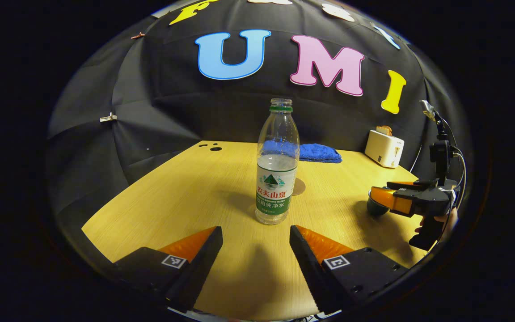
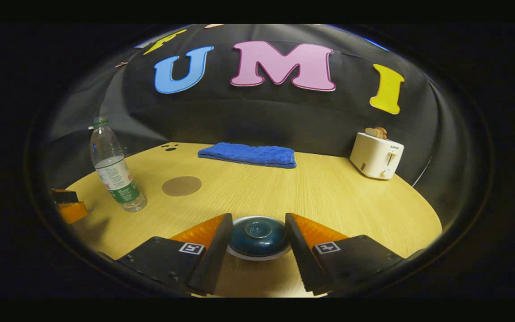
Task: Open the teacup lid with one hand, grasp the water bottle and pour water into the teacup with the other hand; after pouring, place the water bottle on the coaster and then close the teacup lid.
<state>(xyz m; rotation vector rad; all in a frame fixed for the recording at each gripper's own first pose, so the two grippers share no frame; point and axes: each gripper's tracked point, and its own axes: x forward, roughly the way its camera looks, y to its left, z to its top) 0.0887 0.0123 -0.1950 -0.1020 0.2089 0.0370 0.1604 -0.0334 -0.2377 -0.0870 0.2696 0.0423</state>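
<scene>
Glazed dark-blue ceramic sits right between my right gripper (image 2: 258,243) fingers: that's the teacup lid (image 2: 257,235), domed, with a shallow round knob in its crown, on the pale rim of the teacup (image 2: 259,256) at six o'clock in the right gripper view. The fingers stand spread on either side, very close to the lid, though I can't tell if they touch it; I judge this the lid-opening step, not yet clamped. To do it well, I'd centre on the dome, squeeze evenly because that glaze looks slick, then lift straight up so the cup stays put. My left gripper (image 1: 256,243) is spread wide too, holding nothing, the clear plastic water bottle (image 1: 277,172) upright dead ahead at twelve o'clock, uncapped, roughly half full, with a green-and-white label. It's ribbed and thin-walled, so I'd grip at the label band, gently. The round brown coaster (image 2: 181,185) lies flat at about two o'clock from the bottle in the right gripper view, near it but apart. The wood-grain table (image 2: 329,192) is smooth; folded blue towel (image 2: 248,154) and cream toaster (image 2: 376,155) sit well back.
</scene>
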